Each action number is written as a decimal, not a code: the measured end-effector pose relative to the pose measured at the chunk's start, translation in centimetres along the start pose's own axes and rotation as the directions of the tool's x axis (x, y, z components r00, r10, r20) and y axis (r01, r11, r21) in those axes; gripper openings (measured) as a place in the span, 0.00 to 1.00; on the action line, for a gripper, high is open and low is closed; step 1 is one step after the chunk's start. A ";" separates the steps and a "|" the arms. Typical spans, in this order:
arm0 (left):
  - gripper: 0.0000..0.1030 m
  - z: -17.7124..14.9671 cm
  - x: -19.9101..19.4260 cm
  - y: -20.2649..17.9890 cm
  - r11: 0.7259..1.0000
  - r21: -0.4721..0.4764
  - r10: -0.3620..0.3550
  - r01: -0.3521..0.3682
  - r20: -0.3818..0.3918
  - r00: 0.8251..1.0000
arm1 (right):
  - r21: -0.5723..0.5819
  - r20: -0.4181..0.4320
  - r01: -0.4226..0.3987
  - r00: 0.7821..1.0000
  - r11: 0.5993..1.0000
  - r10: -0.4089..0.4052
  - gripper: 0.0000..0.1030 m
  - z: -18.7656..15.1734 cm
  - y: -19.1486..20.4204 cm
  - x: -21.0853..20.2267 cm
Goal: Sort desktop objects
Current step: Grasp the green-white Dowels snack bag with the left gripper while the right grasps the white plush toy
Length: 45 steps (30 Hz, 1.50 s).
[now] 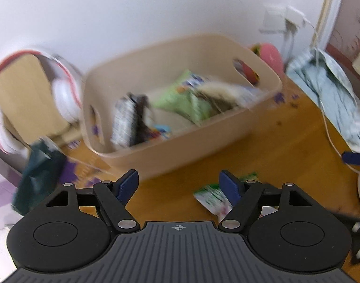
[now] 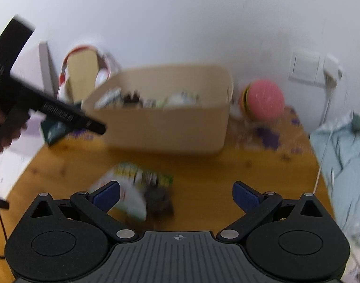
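Note:
A beige storage bin point(image 1: 156, 151) stands on the wooden desk point(image 1: 286, 146) and holds several snack packets, among them a green one point(image 1: 187, 99). My left gripper point(image 1: 180, 185) is open and empty, just in front of the bin. A green-and-white packet point(image 1: 213, 198) lies on the desk by its right finger. In the right wrist view the bin point(image 2: 165, 129) is farther off. My right gripper point(image 2: 176, 197) is open and empty, above the green-and-white packet point(image 2: 132, 188) and a dark round object point(image 2: 158, 200). Both views are blurred.
Red-and-white headphones point(image 1: 62, 94) hang on a cardboard box point(image 1: 26, 99) at the left. A dark green packet point(image 1: 36, 172) lies at the desk's left edge. A pink ball point(image 2: 264, 99) sits right of the bin. Pale blue cloth point(image 2: 342, 155) and a white cable point(image 1: 330, 136) lie at the right.

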<state>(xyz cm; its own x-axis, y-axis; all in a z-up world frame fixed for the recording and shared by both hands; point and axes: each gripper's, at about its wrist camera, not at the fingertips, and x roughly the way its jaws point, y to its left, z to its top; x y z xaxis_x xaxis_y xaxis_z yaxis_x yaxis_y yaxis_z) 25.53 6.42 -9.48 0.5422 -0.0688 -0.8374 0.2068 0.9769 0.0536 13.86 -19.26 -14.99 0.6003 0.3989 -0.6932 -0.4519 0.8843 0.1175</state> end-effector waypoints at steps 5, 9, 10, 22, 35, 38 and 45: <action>0.74 -0.8 1.6 -2.3 0.999 0.012 -0.038 0.039 -0.035 0.999 | -0.011 -0.047 -0.016 0.999 1.000 0.015 1.00 -2.7 0.7 0.2; 0.74 -1.3 2.9 -3.4 0.999 0.011 -0.037 0.038 -0.062 0.997 | -0.015 -0.074 -0.035 0.997 0.999 0.034 1.00 -3.8 1.0 0.7; 0.74 -1.4 3.3 -3.6 0.999 0.004 -0.038 0.039 -0.072 0.997 | -0.019 -0.080 -0.041 0.996 0.999 0.040 1.00 -3.9 1.1 0.8; 0.75 -1.1 4.9 -3.0 0.975 -0.176 -0.152 0.132 -0.100 0.983 | -0.031 -0.123 -0.077 0.990 0.997 0.072 1.00 -4.8 1.8 2.1; 0.74 -4.3 7.8 -0.5 0.985 -0.172 -0.035 -0.003 -0.219 0.975 | -0.046 -0.151 -0.111 0.983 0.993 0.103 1.00 -5.2 2.2 2.9; 0.66 -5.0 7.9 0.9 0.985 -0.170 -0.021 -0.019 -0.228 0.974 | -0.069 -0.159 -0.147 0.978 0.987 0.134 1.00 -5.3 2.9 3.1; 0.64 -6.4 7.1 2.3 0.990 -0.135 0.009 -0.042 -0.234 0.972 | -0.155 -0.178 -0.240 0.961 0.958 0.212 0.99 -5.2 4.6 3.9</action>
<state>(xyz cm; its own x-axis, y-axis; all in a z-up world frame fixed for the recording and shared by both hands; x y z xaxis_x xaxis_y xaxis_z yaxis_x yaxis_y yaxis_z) 24.61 9.43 -18.81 0.3383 -0.0107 -0.9410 0.0724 0.9973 0.0147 10.69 -14.86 -20.81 0.3634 0.5277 -0.7678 -0.6797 0.7138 0.1689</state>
